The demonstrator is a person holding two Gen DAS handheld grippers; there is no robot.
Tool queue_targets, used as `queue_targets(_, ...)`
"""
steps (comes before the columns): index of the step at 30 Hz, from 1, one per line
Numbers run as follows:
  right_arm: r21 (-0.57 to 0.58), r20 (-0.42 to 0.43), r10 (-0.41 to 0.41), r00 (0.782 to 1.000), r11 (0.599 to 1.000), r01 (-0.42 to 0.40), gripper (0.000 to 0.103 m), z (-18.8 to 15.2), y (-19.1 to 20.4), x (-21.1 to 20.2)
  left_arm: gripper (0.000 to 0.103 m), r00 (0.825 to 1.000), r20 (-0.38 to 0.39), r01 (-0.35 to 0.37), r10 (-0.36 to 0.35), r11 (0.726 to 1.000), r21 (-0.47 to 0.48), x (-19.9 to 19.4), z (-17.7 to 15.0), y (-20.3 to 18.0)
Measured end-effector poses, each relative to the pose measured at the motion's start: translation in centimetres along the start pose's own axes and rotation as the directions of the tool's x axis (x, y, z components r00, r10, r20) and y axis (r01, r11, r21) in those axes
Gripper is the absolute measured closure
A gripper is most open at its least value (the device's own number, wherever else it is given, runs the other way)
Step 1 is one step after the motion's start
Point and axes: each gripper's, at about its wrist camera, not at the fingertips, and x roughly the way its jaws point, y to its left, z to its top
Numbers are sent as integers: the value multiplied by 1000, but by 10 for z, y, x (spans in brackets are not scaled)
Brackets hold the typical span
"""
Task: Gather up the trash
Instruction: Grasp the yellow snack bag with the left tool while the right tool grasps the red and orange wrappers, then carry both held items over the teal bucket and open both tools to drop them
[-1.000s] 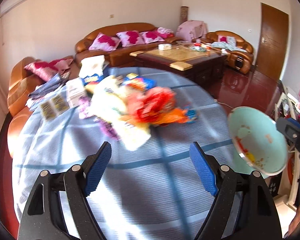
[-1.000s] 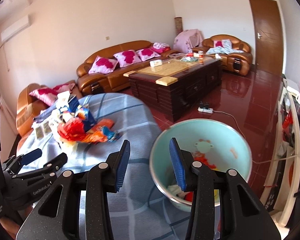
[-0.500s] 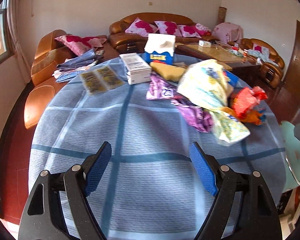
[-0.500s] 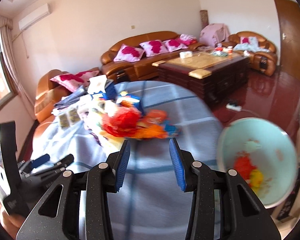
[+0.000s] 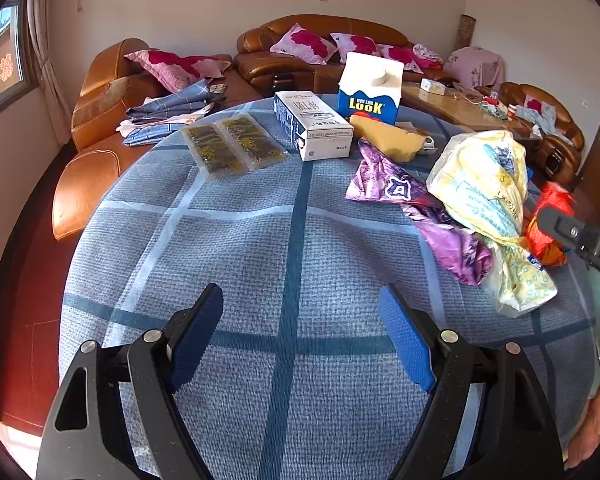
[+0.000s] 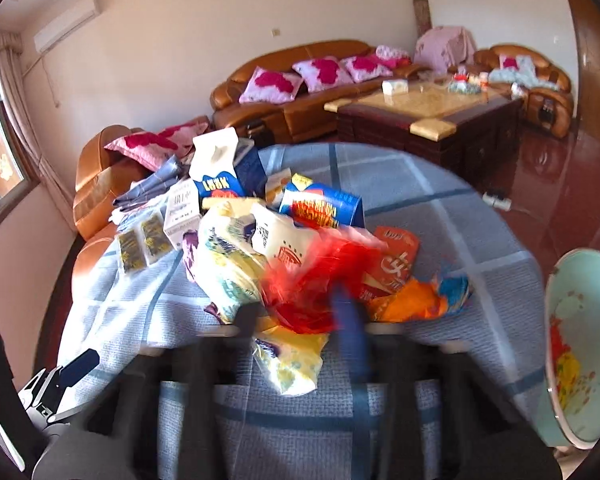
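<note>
While the left gripper (image 5: 300, 336) hangs over a bare stretch of the blue checked tablecloth (image 5: 260, 248), its blue pads spread wide w/ nothing between them, the right gripper (image 6: 300, 316) is closing its jaws at the near edge of the trash pile. It's badly blurred in the right wrist view, so I can't tell if the pads actually press on anything; a red plastic bag (image 6: 320, 276) sits right at the tips, w/ a yellow-and-white printed bag (image 6: 228, 268) touching it on the left.

Rest of the trash is heaped mid-table: a purple foil wrapper (image 5: 392, 188) partly under the yellow bag, an orange wrapper (image 6: 412, 300) to the right of the red one, a blue snack box (image 6: 324, 204) behind. Farther back stands a blue-and-white milk carton (image 5: 370, 88), upright, w/ a white carton (image 5: 312, 124) lying on its side just beside it & two clear sachets (image 5: 232, 144) flat on the cloth next to that.

Pale green bin (image 6: 580, 344) is off the table's right edge, tilted toward the camera, some red & yellow scraps inside.
</note>
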Motion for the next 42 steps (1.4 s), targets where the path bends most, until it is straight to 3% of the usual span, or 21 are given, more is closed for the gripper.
queue_targets(5, -18, 13, 22, 1000, 1000, -22, 90, -3, -8, -8, 25, 1000, 1, 24, -24, 1000, -2, 2, 5, -8)
queue_targets(11, -19, 66, 36, 997, 999, -34, 91, -6, -21, -47, 25, 998, 18, 68, -68, 998, 11, -7, 12, -36)
queue_targets(17, -23, 114, 27, 993, 999, -25, 91, -11, -43, -88, 25, 994, 57, 95, -99, 993, 71, -17, 20, -92)
queue_targets(21, -13, 134, 5, 991, 1000, -3, 91, -17, -60, -104, 25, 992, 39, 112, -116, 989, 99, -12, 22, -129)
queue_targets(26, 44, 133, -7, 991, 999, 2, 91, -26, -83, -109, 42, 995, -32, 98, -95, 989, 111, 10, 15, -156)
queue_targets(32, 57, 135, 8, 991, 998, -16, 91, -30, -90, -110, 56, 997, -10, 73, -72, 987, 140, 8, 10, -161)
queue_targets(42, 33, 164, 27, 986, 999, -32, 91, -30, -81, -122, 58, 989, 87, 107, -120, 984, 146, -36, 10, -141)
